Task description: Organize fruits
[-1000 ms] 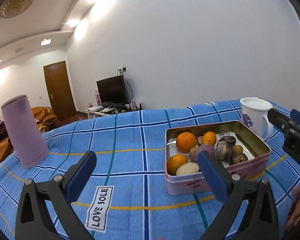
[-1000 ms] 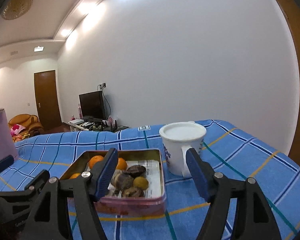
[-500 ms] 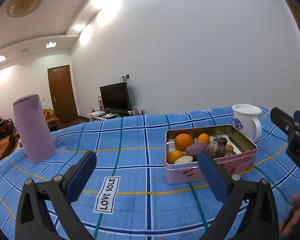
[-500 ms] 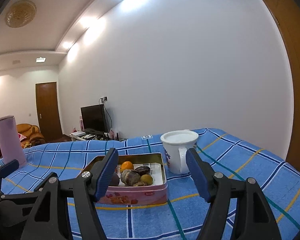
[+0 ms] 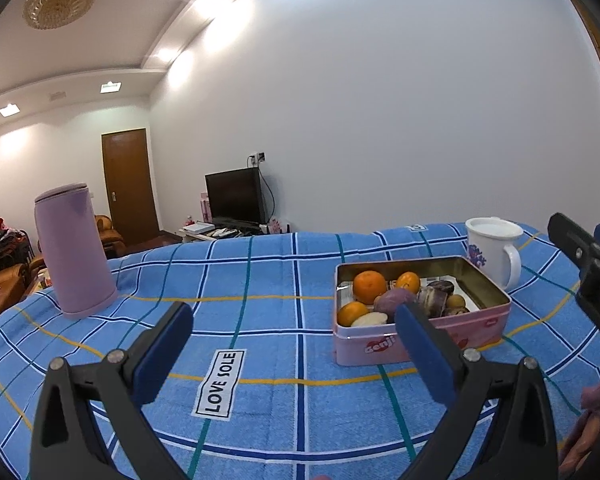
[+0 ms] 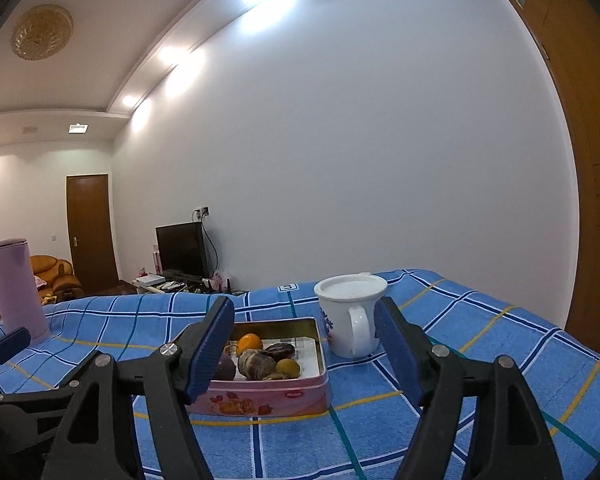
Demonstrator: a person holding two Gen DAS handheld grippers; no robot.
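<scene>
A pink tin holding fruits sits on the blue plaid cloth, ahead of both grippers and touched by neither. From the left wrist view, the left gripper hangs over the cloth with its 2 fingers wide apart and nothing between them; the tin lies ahead and to its right, partly behind the right finger. From the right wrist view, the right gripper has its jaws opening, empty, with the tin just beyond the left finger and a white mug behind the tin. A purple flask stands well apart, far left.
</scene>
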